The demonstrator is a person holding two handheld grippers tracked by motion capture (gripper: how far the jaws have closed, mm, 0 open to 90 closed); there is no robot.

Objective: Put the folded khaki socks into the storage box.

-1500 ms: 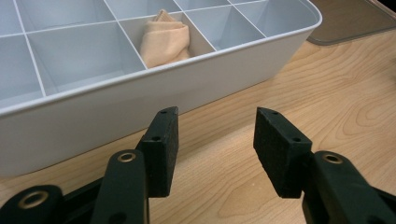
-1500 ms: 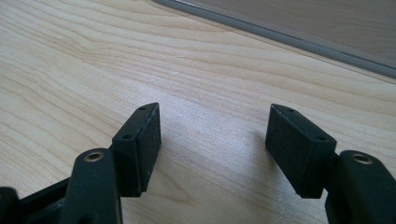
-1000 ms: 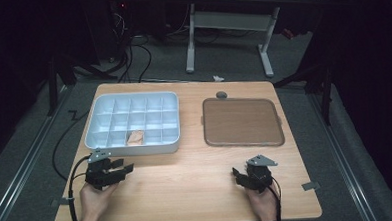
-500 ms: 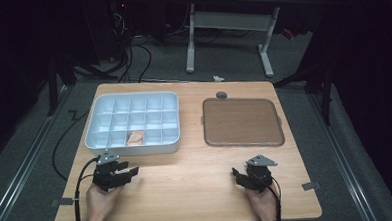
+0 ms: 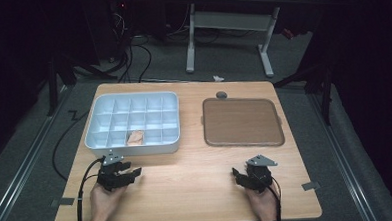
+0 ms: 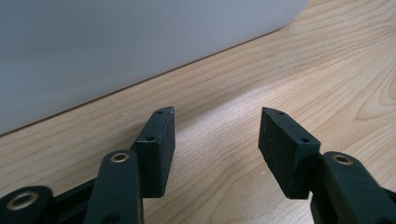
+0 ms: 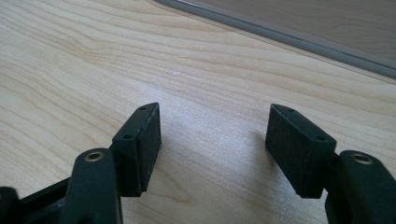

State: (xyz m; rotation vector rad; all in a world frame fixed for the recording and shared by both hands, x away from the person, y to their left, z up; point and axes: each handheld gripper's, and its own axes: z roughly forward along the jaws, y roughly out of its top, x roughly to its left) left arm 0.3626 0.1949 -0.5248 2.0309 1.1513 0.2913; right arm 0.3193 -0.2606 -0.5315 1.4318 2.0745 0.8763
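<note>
Left hand-held gripper (image 5: 129, 174) empty with jaws apart just before the white compartment tray (image 5: 133, 145); right hand-held gripper (image 5: 238, 174) likewise empty, apart, near the brown tray (image 5: 242, 121).

Black left tool (image 5: 117, 173) and black right tool (image 5: 251, 177); pale wood-grain counter (image 5: 187, 181); white compartment tray (image 5: 133, 145); brown flat tray (image 5: 242, 121).

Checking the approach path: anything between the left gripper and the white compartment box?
Nothing: bare wood tabletop between the open left gripper and the white compartment box, per left gripper view.
</note>
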